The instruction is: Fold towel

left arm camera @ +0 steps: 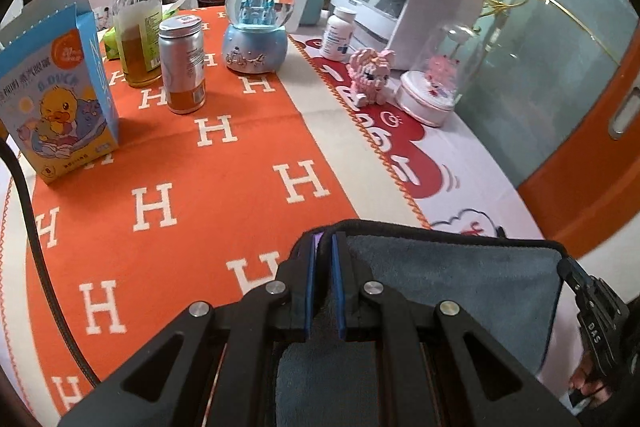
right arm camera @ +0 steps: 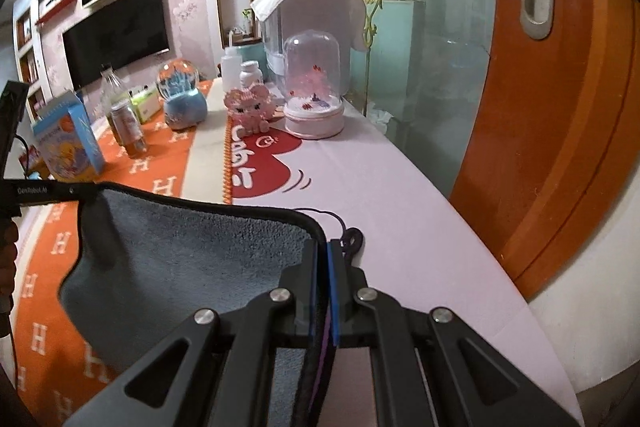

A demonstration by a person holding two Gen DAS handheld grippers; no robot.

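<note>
A grey-blue towel (left arm camera: 460,279) with a black hem hangs stretched between my two grippers above the table. My left gripper (left arm camera: 324,247) is shut on its left corner. In the left wrist view the right gripper (left arm camera: 576,279) shows at the towel's far corner. In the right wrist view the towel (right arm camera: 192,259) spreads to the left, and my right gripper (right arm camera: 322,255) is shut on its near corner. The left gripper (right arm camera: 80,193) holds the far corner there. The towel's lower part is hidden behind the gripper bodies.
An orange cloth with white H letters (left arm camera: 180,167) and a pink-white cloth (right arm camera: 400,227) cover the table. At the back stand a duck box (left arm camera: 56,95), a bottle (left arm camera: 136,23), a can (left arm camera: 182,63), a snow globe (left arm camera: 256,27), a pink toy (left arm camera: 370,73) and a glass dome (right arm camera: 314,87). An orange door (right arm camera: 560,107) is to the right.
</note>
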